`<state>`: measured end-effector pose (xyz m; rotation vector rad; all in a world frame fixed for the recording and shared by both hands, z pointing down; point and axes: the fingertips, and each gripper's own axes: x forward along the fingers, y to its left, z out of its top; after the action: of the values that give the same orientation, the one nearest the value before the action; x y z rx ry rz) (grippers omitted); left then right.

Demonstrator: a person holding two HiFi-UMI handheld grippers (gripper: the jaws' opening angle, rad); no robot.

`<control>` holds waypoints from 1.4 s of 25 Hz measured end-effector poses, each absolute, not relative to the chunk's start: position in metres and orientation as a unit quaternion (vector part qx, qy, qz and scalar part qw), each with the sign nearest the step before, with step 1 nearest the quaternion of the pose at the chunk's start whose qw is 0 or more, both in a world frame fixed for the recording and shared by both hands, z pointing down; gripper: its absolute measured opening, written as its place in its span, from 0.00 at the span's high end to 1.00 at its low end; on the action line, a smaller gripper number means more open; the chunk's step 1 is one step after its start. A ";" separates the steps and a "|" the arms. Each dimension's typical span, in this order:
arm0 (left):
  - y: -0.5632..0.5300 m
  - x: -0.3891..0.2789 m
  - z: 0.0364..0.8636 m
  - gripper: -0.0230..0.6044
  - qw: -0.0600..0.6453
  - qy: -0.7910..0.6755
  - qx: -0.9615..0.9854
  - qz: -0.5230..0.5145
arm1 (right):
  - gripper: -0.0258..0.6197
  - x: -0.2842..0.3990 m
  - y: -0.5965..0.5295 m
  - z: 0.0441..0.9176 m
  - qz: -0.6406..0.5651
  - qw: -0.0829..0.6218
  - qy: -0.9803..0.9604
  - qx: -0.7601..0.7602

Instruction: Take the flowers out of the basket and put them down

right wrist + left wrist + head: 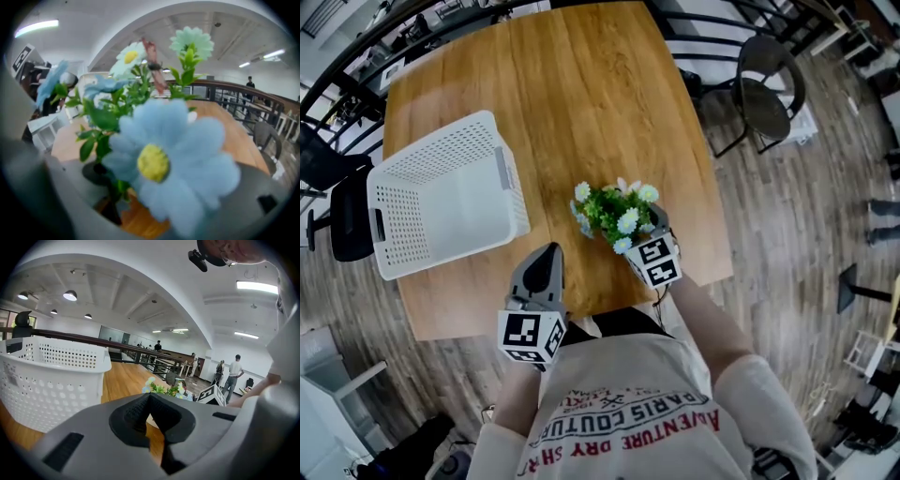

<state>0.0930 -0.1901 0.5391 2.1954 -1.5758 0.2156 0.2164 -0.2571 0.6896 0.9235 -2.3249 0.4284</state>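
Outside the white perforated plastic basket (441,192), a small bunch of artificial daisies with blue, white and pale green heads and green leaves (614,214) sits to the basket's right over the long light-wood table (581,84), seen from the head camera. The right gripper (652,228) meets the bunch on the side away from the basket. Its marker cube (654,261) lies just behind. The left gripper (547,253) hovers over the table's near edge, just off the basket's near right corner, with its fingers drawn to a point. Whether the bunch rests on the wood or is held clear of it cannot be told. A dark round-seated chair (764,84) stands on the floor well beyond the table's far side from the basket.

From the left gripper view, the left gripper (151,401) has its black pads (129,418) pressed together at the tips with nothing between them. The basket (51,380) fills the left of this view, and the daisies (164,389) peek over the jaws to its right. The right gripper's cube (212,394) is beside them. Several people (234,371) stand far off in the hall.

From the right gripper view, a blue daisy head fills the middle and the bunch (159,154) rises above it. The right gripper (117,206) is clamped on the green stems low in the bunch, and the basket (44,129) shows small at the left.
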 end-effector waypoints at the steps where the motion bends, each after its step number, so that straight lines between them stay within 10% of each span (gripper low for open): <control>1: -0.189 0.093 0.540 0.95 0.215 -0.567 0.791 0.079 | 0.19 0.216 -0.257 0.689 0.162 0.296 -0.874 0.351; 32: -0.157 0.027 0.451 0.95 0.169 -0.576 0.799 0.027 | 0.20 0.177 -0.213 0.482 0.082 0.176 -0.905 0.379; 33: -0.155 0.020 0.445 0.95 0.164 -0.578 0.799 0.026 | 0.25 0.172 -0.211 0.472 0.080 0.165 -0.903 0.389; 35: -0.151 0.006 0.432 0.95 0.154 -0.582 0.798 0.019 | 0.85 0.168 -0.212 0.452 0.069 0.137 -0.889 0.431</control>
<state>0.0061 -0.1512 0.4324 2.2882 -1.6682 0.0548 0.1678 -0.2115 0.4517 1.2474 -2.5729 0.2009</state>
